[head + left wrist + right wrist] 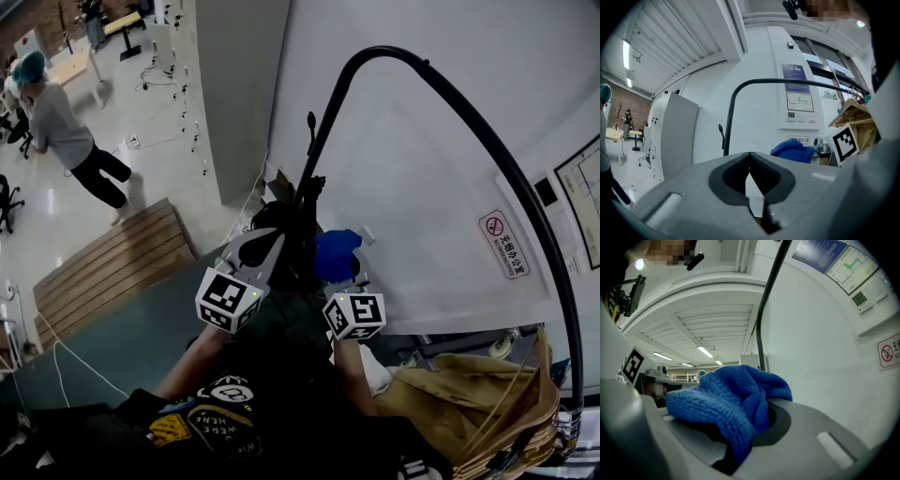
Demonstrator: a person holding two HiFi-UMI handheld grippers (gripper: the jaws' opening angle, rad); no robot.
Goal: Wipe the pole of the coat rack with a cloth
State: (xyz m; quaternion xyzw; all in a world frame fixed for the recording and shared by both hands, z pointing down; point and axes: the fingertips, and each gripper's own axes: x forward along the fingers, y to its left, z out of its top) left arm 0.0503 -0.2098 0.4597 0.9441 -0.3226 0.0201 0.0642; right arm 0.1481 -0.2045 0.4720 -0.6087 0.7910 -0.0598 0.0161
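The right gripper [339,272] clamps the blue cloth [731,404] just beside the coat rack's black pole [323,141], perhaps touching it. The left gripper [750,164] has its jaws closed, empty.

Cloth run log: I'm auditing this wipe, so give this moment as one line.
left gripper: shut, empty | right gripper: shut on blue cloth | coat rack pole: beside cloth, contact unclear

Black curved pole [323,141] against white wall [403,187], blue cloth [335,253] in right tool [349,279], left tool [265,246] alongside
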